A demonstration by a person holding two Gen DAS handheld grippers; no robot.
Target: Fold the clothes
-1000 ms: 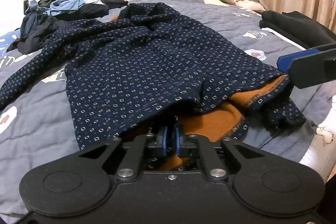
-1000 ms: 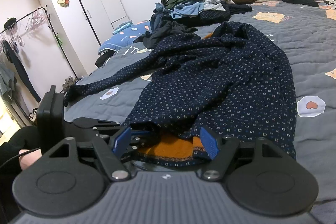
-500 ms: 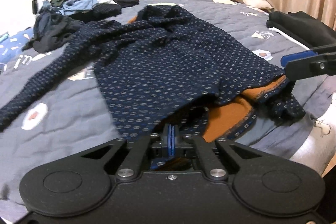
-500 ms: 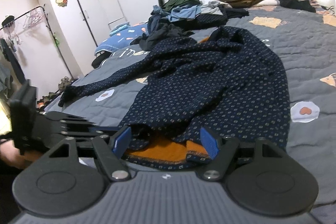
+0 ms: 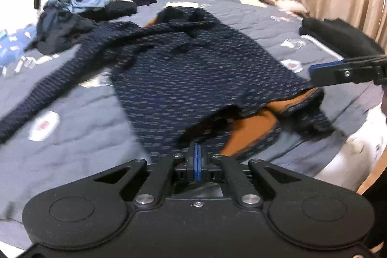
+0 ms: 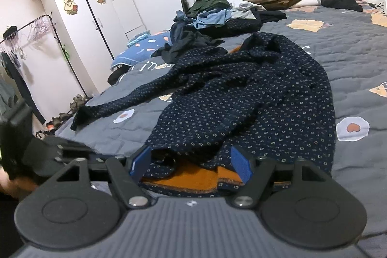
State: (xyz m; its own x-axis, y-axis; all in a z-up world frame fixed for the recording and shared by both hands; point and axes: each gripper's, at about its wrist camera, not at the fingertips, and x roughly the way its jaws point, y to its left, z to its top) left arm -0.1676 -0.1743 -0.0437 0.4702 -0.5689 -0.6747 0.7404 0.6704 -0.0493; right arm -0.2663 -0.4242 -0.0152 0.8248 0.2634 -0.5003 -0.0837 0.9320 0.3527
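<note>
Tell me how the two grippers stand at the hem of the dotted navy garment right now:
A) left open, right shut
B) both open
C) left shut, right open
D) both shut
C: the left gripper has its blue pads pressed together at the hem of the navy garment, while the right gripper has its pads spread wide with the orange lining between them.

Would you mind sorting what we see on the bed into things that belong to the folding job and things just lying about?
In the job:
- navy patterned garment with orange lining
- left gripper, shut at its hem
- right gripper, open at the hem

Lying about:
- heap of clothes
- black folded pile
- wardrobe
- clothes rail
</note>
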